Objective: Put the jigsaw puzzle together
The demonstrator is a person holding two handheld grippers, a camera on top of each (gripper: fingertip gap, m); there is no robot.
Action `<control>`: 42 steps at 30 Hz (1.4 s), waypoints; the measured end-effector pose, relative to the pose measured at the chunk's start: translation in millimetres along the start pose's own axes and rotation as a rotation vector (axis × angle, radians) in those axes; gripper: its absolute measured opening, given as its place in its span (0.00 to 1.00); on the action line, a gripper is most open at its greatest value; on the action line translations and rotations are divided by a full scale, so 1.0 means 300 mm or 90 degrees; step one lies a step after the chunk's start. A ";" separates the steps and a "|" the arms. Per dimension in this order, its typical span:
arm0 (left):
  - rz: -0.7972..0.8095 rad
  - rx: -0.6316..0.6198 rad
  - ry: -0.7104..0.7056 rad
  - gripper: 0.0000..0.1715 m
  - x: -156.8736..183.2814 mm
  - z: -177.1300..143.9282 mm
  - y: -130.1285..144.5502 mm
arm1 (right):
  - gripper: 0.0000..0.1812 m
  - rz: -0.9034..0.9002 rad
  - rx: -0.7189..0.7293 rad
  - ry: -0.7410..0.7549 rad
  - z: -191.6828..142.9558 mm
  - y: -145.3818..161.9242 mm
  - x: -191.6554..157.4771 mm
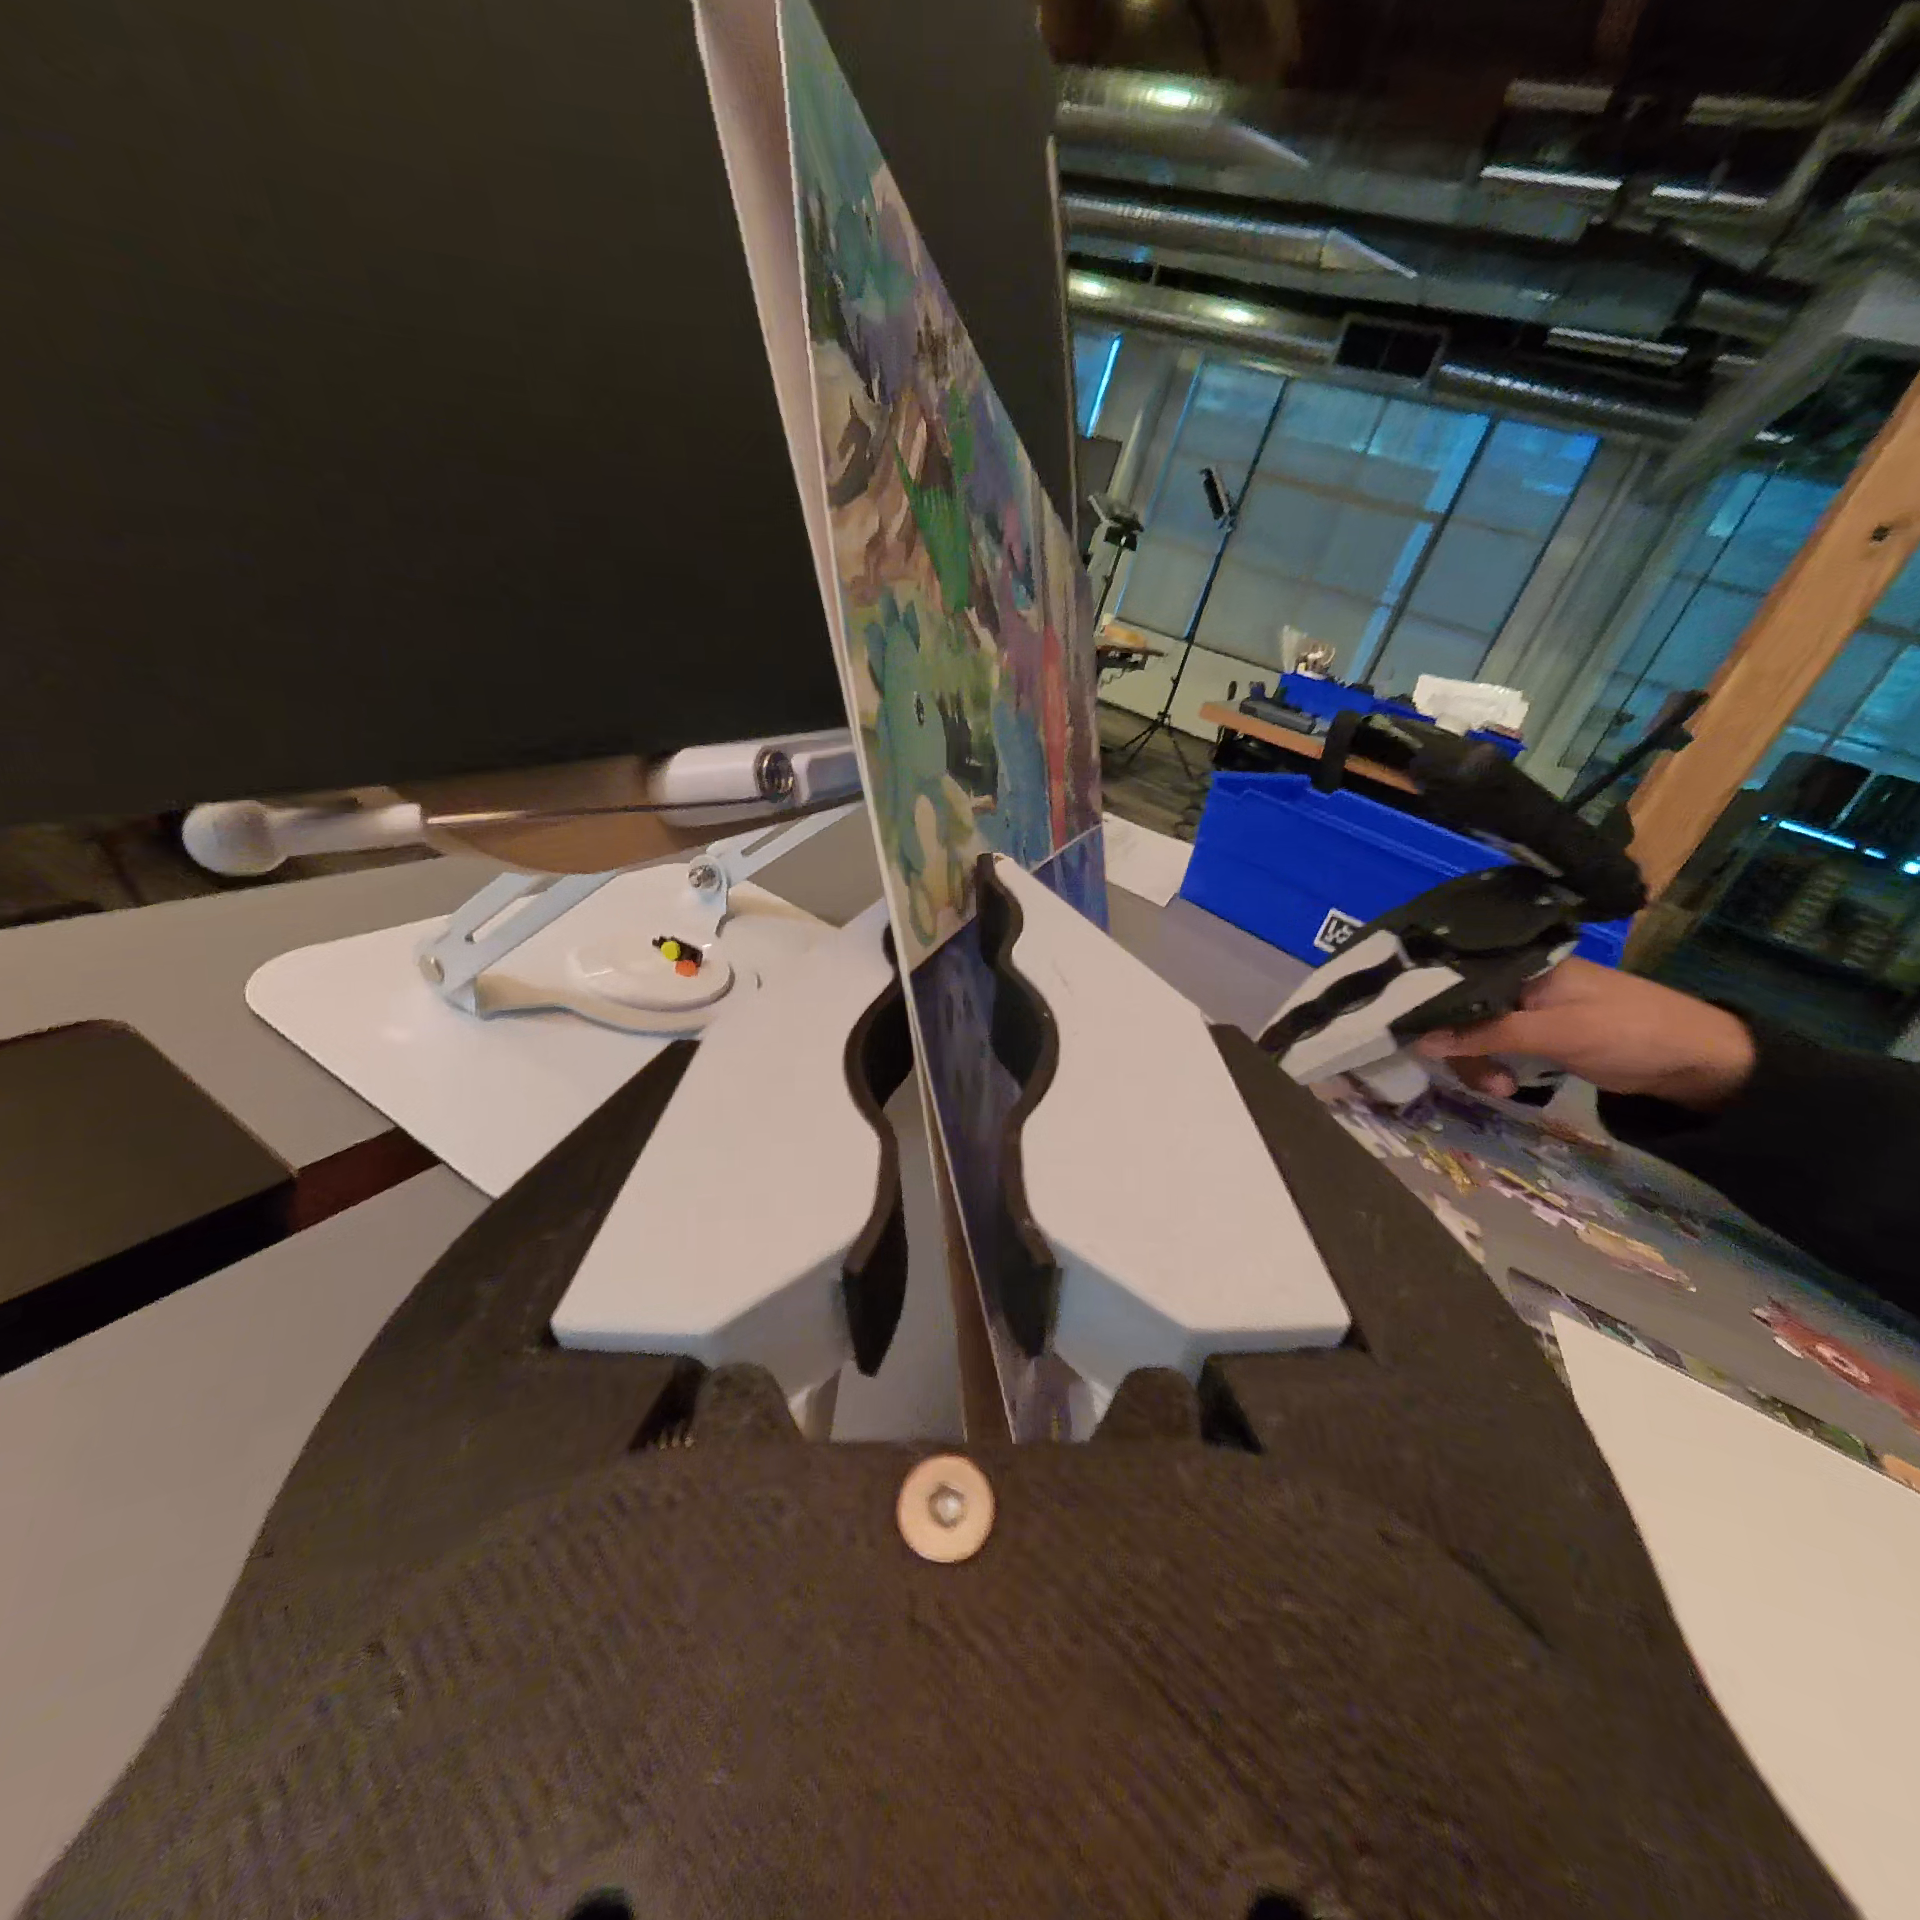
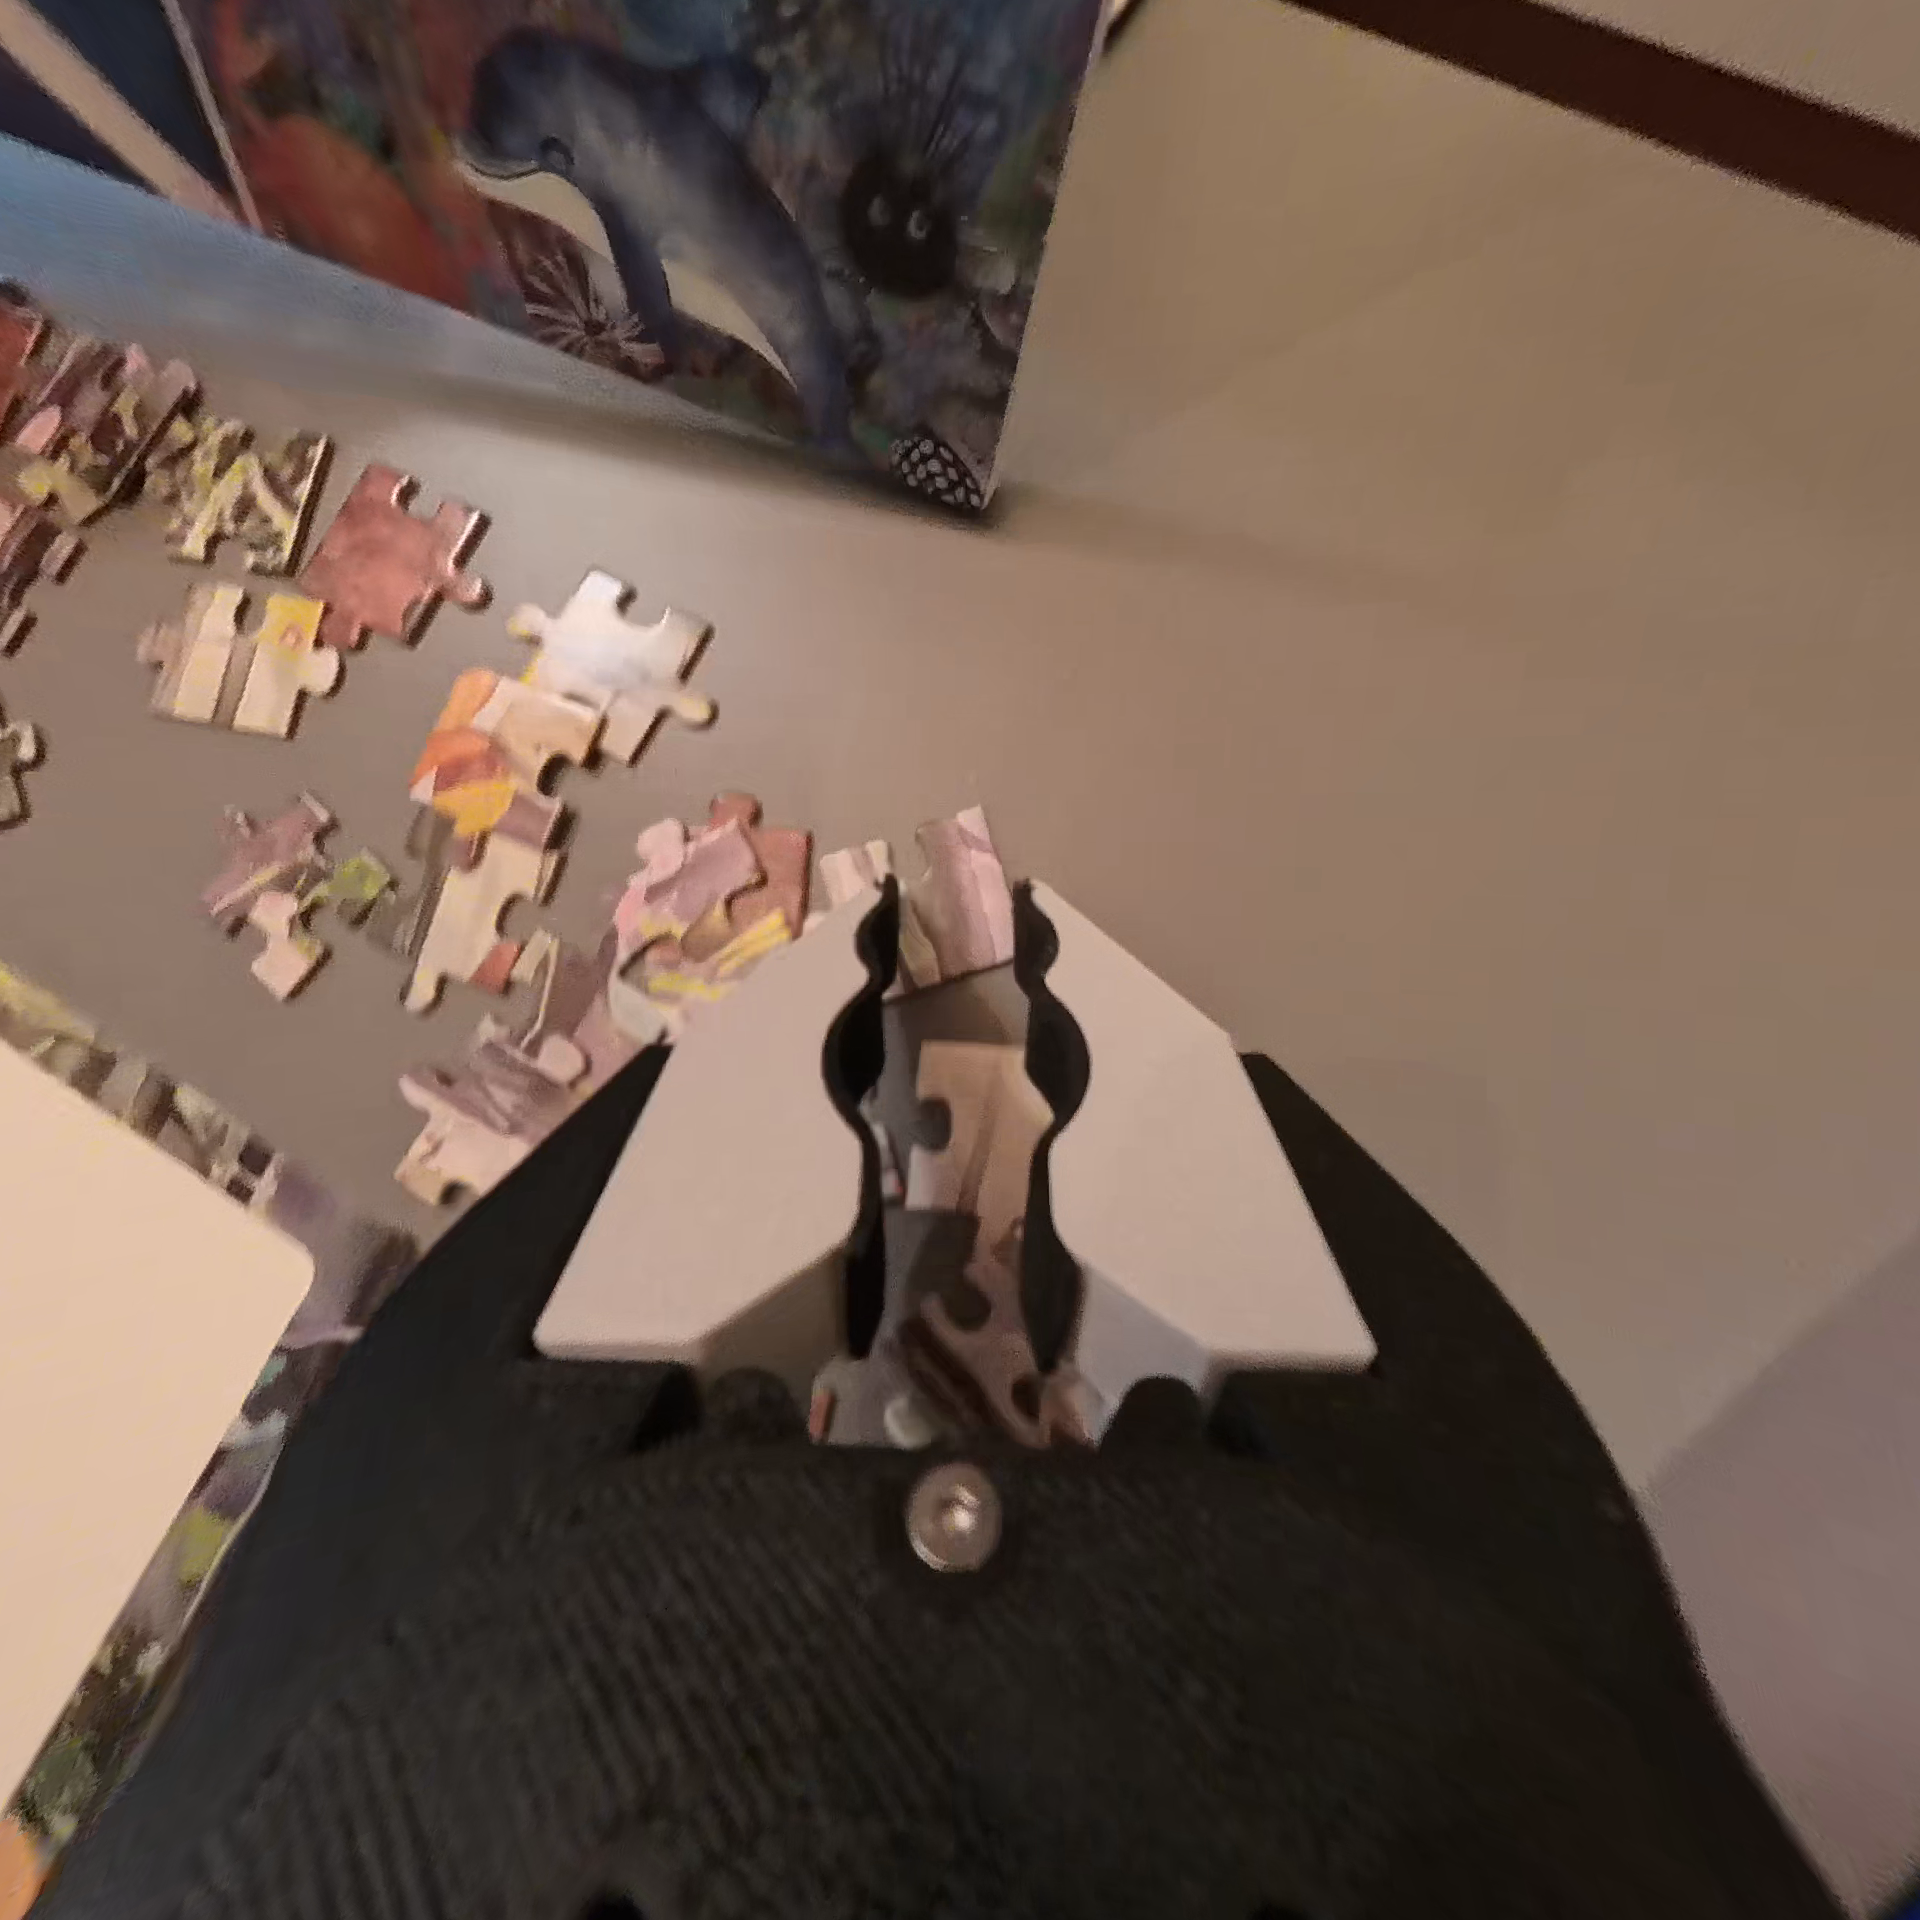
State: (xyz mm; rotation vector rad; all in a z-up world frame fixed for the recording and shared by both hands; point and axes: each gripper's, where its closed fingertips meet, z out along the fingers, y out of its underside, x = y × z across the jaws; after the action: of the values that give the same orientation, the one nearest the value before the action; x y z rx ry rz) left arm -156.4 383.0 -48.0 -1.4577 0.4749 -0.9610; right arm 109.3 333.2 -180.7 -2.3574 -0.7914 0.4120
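My left gripper [image 1: 951, 904] is shut on the lower edge of a thin picture board from the puzzle box [image 1: 935, 540] and holds it upright on edge. The board also stands at the top of the right wrist view [image 2: 727, 229], showing a dolphin picture. Loose puzzle pieces [image 2: 488, 790] lie spread on the grey table, left of my right gripper [image 2: 956, 894]. Its fingers are nearly closed around a pale purple piece [image 2: 961, 868] at the tips, with more pieces showing under the gap. The right gripper [image 1: 1340, 1029], held by a hand, is low over the pieces in the left wrist view.
A white hinged stand [image 1: 582, 966] and a black pad [image 1: 104, 1143] sit on the table to the left. A white sheet [image 2: 104, 1351] lies over an assembled puzzle part at the near left. Blue bins [image 1: 1351, 862] and a wooden post [image 1: 1787, 644] stand beyond the table.
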 end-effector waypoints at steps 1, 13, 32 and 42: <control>-0.008 -0.011 -0.006 0.05 -0.007 0.002 0.010 | 0.11 0.001 -0.001 -0.001 -0.012 0.017 -0.002; -0.078 -0.011 -0.063 0.19 -0.088 -0.032 0.026 | 0.17 -0.019 0.082 0.020 -0.049 -0.022 -0.042; 0.061 0.030 0.070 0.02 -0.070 0.006 -0.053 | 0.15 -0.025 0.197 0.000 -0.098 -0.097 -0.089; -0.004 0.005 0.024 0.17 -0.147 -0.004 -0.031 | 0.15 -0.034 0.192 -0.007 -0.090 -0.088 -0.108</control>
State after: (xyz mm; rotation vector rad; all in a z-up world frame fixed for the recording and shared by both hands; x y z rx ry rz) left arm -184.7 418.0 -51.3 -1.4373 0.4940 -0.9960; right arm 85.1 317.4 -140.2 -2.0512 -0.7388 0.4859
